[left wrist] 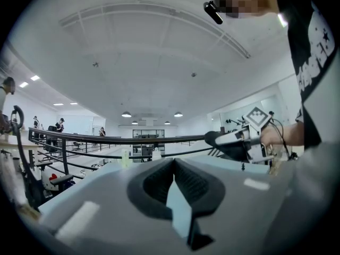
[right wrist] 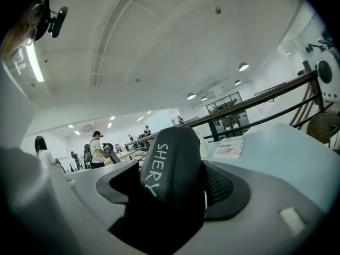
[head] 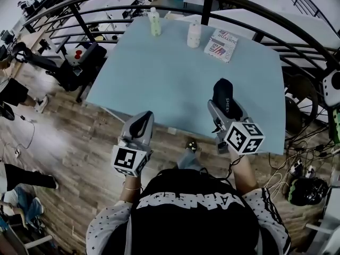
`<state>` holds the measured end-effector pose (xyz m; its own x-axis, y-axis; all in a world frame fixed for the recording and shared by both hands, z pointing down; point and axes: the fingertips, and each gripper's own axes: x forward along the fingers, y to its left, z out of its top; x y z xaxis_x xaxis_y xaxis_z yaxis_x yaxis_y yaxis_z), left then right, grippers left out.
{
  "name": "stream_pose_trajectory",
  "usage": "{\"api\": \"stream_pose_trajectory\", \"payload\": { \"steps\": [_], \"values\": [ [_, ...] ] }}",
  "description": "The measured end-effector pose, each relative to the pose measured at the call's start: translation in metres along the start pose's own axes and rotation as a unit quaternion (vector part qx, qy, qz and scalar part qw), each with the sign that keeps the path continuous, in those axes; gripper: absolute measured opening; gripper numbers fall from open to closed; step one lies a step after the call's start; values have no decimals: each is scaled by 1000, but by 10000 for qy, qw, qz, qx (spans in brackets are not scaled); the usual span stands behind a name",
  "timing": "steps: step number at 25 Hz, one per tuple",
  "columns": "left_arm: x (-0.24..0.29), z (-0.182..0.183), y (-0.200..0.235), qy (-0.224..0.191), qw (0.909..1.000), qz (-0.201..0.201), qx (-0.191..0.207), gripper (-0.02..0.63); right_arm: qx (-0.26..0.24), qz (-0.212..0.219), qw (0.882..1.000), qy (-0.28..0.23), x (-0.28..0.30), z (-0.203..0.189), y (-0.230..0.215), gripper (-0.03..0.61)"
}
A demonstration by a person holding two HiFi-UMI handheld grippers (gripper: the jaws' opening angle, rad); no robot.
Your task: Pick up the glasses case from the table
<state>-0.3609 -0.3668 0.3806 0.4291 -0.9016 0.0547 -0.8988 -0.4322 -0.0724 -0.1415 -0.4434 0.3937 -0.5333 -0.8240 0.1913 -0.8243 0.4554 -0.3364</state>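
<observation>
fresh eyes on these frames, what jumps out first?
A black glasses case marked SHERY is clamped in the right gripper, over the near right part of the light blue table. The left gripper is at the table's near edge, jaws together on nothing. Along the far edge are two bottles and a booklet.

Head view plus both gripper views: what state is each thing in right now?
Case: closed, held above the table.
Right gripper: shut on case.
Left gripper: shut, empty.
Green bottle: upright on table.
White bottle: upright on table.
Booklet: lying flat, closed.
</observation>
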Motion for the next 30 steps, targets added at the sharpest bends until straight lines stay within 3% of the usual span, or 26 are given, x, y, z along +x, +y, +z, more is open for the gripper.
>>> {"api": "stream_pose_trajectory", "payload": {
  "steps": [30],
  "values": [
    [-7, -1, -4, -15, 9999, -75, -66, 0, -139, -15, 9998, 170, -8, -8, 9, 376]
  ]
}}
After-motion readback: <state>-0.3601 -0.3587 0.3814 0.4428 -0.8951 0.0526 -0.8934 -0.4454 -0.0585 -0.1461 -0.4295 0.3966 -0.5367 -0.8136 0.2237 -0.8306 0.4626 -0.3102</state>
